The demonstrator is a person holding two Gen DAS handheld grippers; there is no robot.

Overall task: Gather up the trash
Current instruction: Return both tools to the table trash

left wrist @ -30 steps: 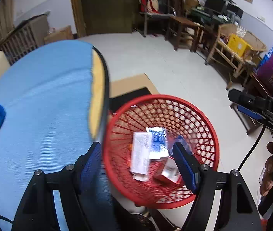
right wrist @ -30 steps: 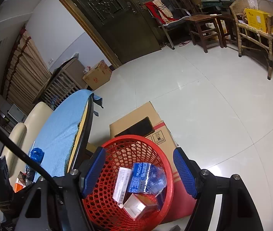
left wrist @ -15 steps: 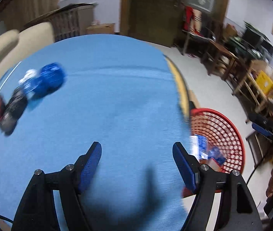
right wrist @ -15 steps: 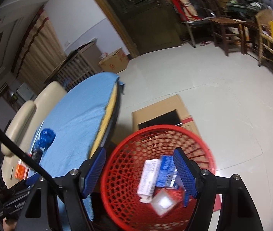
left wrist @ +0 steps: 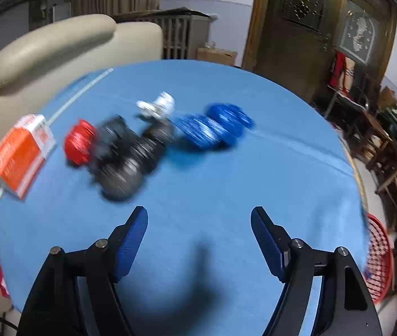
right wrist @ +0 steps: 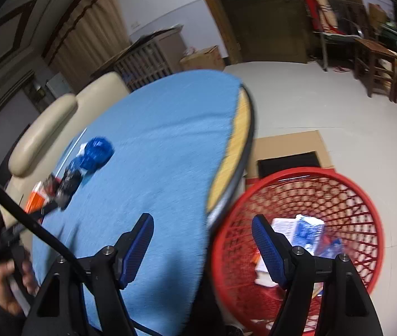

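Note:
My left gripper point(left wrist: 198, 226) is open and empty above the blue tabletop point(left wrist: 226, 184). Ahead of it lies a blurred row of trash: a crumpled blue wrapper point(left wrist: 215, 126), a dark crushed bottle point(left wrist: 125, 154) with a red end point(left wrist: 79, 141), a white scrap point(left wrist: 157, 106), and an orange box point(left wrist: 19, 154) at the left edge. My right gripper point(right wrist: 202, 240) is open and empty over the table's rim, next to the red mesh basket point(right wrist: 346, 196), which holds white and blue packets point(right wrist: 296, 232). The blue wrapper point(right wrist: 94, 154) shows far left in that view.
A beige sofa point(left wrist: 53, 44) curves behind the table. A cardboard box point(right wrist: 288, 145) sits on the floor beyond the basket. Wooden chairs and tables point(right wrist: 380, 64) line the right wall. A hand point(right wrist: 11, 285) grips the left gripper's handle at the lower left of the right wrist view.
Both grippers swung left, away from the red basket and over the blue table. The left view went from the basket to the trash row; the basket slid to the right in both views.

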